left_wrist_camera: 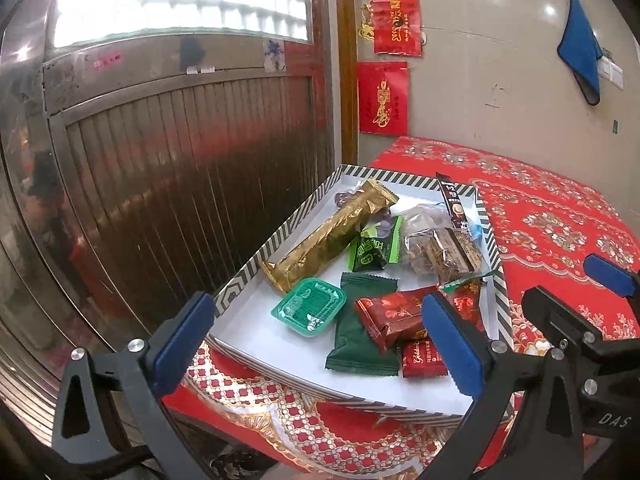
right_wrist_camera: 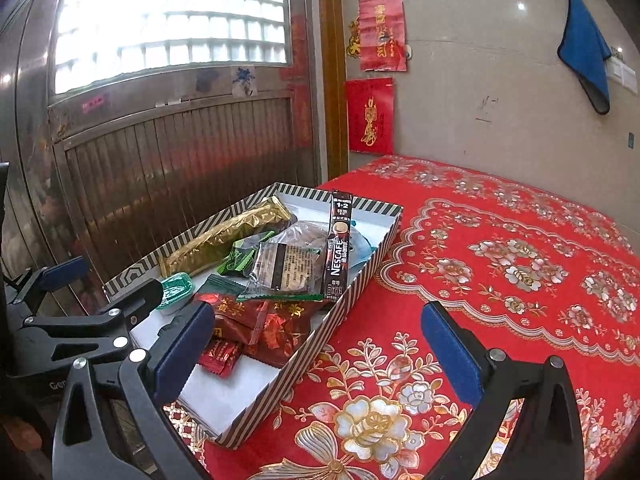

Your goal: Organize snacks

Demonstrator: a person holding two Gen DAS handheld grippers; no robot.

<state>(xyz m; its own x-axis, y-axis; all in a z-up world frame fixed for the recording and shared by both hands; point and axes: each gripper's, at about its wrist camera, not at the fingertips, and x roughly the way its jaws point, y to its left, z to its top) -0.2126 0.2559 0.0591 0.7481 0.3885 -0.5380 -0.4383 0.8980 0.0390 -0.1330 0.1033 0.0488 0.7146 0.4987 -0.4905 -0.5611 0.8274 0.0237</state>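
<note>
Here, the snacks lie heaped in my striped box [right_wrist_camera: 362,276] at the cloth's nine-o'clock edge, the coffee stick [right_wrist_camera: 339,246] propped against its three-o'clock wall. Both my left gripper [left_wrist_camera: 318,336] and right gripper [right_wrist_camera: 316,340] stand spread, holding nothing. Risk: a reaching finger may nudge that stick out, or shove the box off the table.

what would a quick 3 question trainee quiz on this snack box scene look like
1. True or false: the long gold packet lies inside the striped box.
2. Which item leans on the box's far wall? A) Nescafe stick B) green jelly cup C) dark green packet
3. Fill in: the right gripper is ____ and holds nothing.

Key: 1 true; 2 A; 3 open
</note>
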